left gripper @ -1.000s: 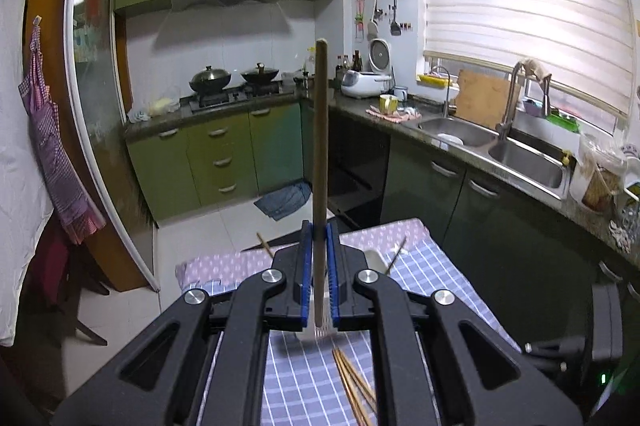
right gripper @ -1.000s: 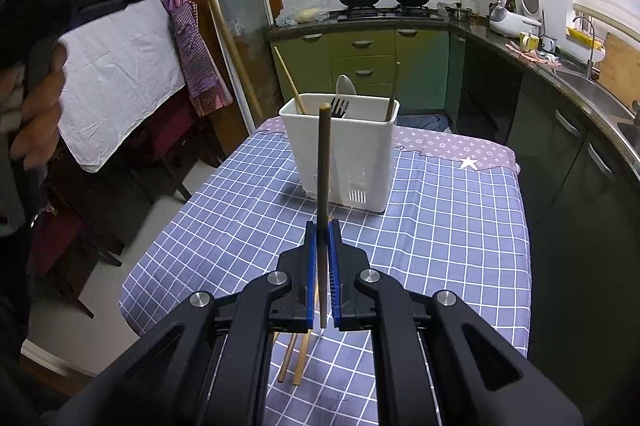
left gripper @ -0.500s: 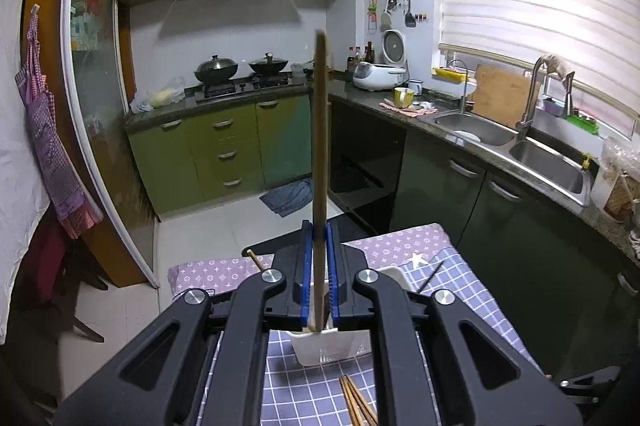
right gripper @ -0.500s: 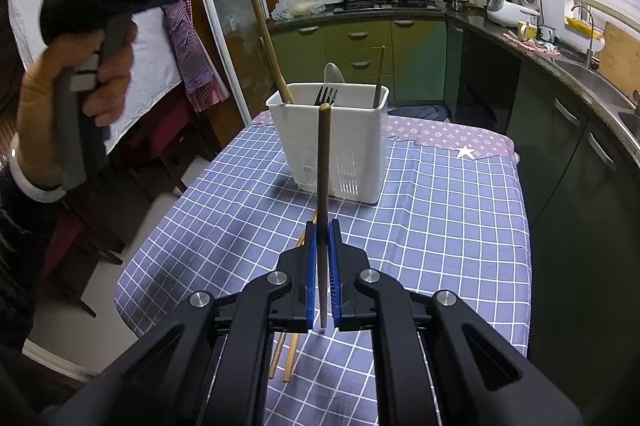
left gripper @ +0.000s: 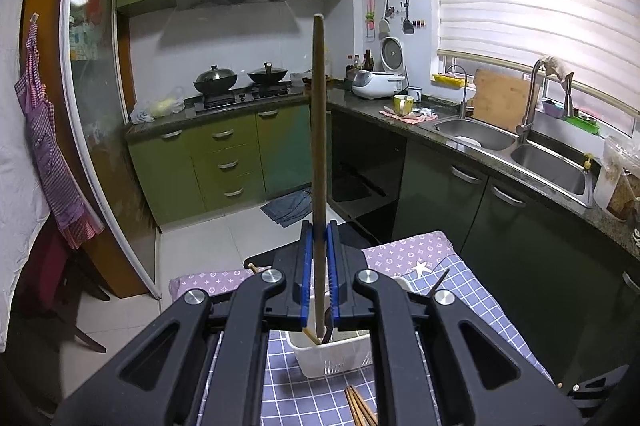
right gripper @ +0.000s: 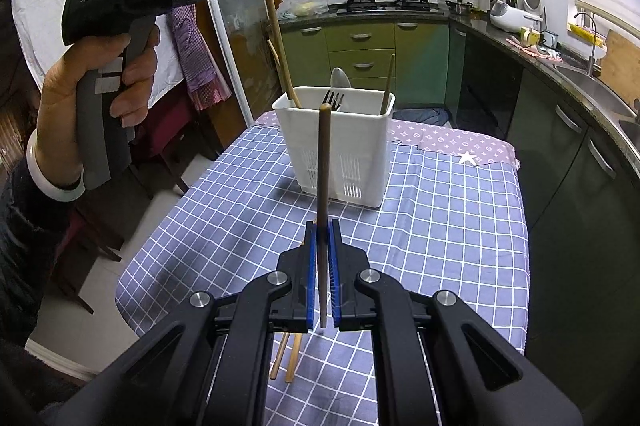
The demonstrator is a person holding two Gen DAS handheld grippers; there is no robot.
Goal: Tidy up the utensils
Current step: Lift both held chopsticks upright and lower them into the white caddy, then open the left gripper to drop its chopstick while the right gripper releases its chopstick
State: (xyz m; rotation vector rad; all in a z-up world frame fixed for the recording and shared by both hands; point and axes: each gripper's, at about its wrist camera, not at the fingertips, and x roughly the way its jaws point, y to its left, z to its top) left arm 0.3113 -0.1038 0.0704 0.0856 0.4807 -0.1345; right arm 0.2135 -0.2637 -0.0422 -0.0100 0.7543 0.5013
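Raised and carried forward since a second ago, the left gripper (left gripper: 319, 274) now hangs above the white utensil caddy (left gripper: 330, 356), where before it sat low over the cloth.

Left gripper — blue pads pinched on a long wooden-handled utensil (left gripper: 319, 162), held upright; its lower end drops toward the caddy's mouth, the working end hidden behind the jaws. Seen from the right wrist, the person's hand (right gripper: 86, 90) grips this tool's handle high at the table's left edge.

Right gripper (right gripper: 321, 274) — pads clamped on a dark brown stick-like handle (right gripper: 323, 186), upright over the near middle of the table; its lower tip is cut off between the pads, kind of utensil unclear.

Caddy — stands toward the far edge of the checked tablecloth (right gripper: 440, 234). Contents showing above the rim: a fork (right gripper: 334, 99), a spoon bowl (right gripper: 340, 80), chopsticks (right gripper: 387, 82) at the right corner, and a long wooden stick at the left corner.

Loose chopsticks (right gripper: 286, 358) — lying near the table's front edge, mostly hidden beneath the right gripper.
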